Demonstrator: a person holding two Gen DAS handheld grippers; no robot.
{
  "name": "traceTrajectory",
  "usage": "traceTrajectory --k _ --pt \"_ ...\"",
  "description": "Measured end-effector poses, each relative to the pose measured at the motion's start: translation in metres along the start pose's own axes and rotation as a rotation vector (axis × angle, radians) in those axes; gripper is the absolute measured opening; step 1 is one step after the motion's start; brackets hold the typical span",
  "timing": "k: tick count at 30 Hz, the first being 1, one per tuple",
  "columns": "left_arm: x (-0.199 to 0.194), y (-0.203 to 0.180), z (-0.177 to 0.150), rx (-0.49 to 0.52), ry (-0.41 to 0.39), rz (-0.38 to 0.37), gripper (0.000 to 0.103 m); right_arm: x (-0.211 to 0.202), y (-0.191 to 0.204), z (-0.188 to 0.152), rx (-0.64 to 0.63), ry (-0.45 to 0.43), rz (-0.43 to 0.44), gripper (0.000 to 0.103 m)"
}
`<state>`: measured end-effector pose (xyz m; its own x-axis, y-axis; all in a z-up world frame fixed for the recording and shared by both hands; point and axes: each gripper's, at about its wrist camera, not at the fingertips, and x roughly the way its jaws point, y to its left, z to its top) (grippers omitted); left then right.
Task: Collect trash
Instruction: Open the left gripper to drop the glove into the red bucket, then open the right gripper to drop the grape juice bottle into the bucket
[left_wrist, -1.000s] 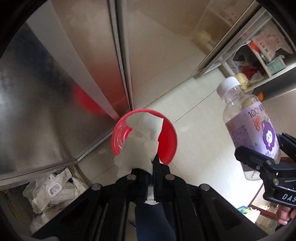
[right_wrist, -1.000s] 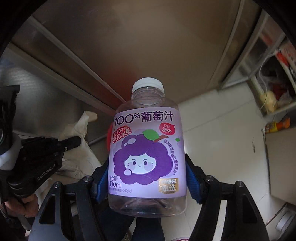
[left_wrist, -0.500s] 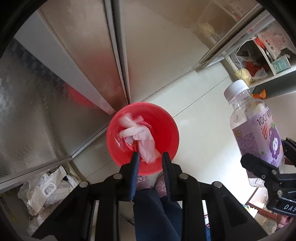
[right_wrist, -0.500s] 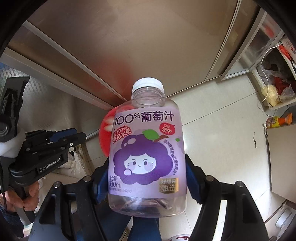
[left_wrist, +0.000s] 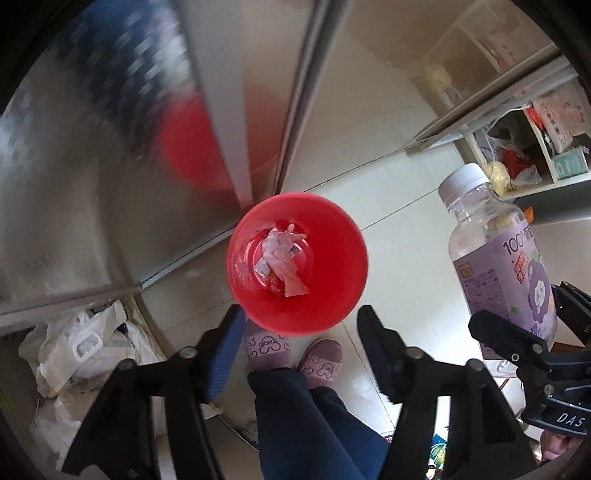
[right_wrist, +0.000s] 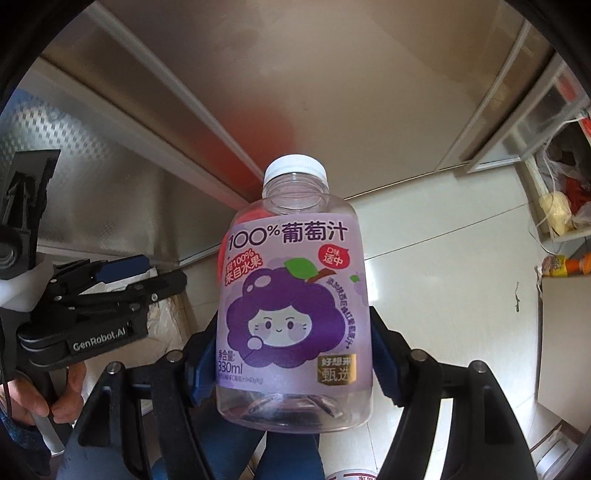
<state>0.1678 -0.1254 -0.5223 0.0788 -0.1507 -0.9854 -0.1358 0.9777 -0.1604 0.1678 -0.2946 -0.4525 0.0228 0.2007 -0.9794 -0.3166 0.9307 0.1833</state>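
A red bin (left_wrist: 325, 302) stands on the floor straight below my left gripper (left_wrist: 301, 328). Crumpled white tissue (left_wrist: 282, 254) lies at its bottom with other scraps. The left jaws are opening and nothing is between them. My right gripper (right_wrist: 291, 354) is shut on an empty clear bottle (right_wrist: 293, 310) with a purple grape-juice label and white cap. The same bottle (left_wrist: 498, 266) shows at the right of the left wrist view, beside the bin and above floor level. The left gripper (right_wrist: 122, 280) appears at the left of the right wrist view, held by a hand.
Shiny metal cabinet fronts (left_wrist: 92, 184) rise behind the bin. White plastic bags (left_wrist: 81, 350) lie at the lower left. A shelf with packets and bags (left_wrist: 524, 162) stands at the right. The person's slippered feet (left_wrist: 295, 354) are just in front of the bin on the pale tiled floor (left_wrist: 406, 236).
The left gripper held the white tissue over the bin, then opened; the tissue dropped into the bin. The right gripper kept its hold on the bottle and drifted slightly toward the bin.
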Motion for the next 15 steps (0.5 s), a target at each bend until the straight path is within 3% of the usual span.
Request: traceTrajectory --k 5,15 --pt "-0.004 0.015 -0.004 -0.054 -0.021 0.034 0.080 0.011 0.009 0.007 -0.037 0.021 0.014 0.068" --pt "-0.009 0.041 -0.015 -0.100 -0.009 0.076 0.081 0.020 0.019 0.013 -0.126 0.059 0.006 0.068"
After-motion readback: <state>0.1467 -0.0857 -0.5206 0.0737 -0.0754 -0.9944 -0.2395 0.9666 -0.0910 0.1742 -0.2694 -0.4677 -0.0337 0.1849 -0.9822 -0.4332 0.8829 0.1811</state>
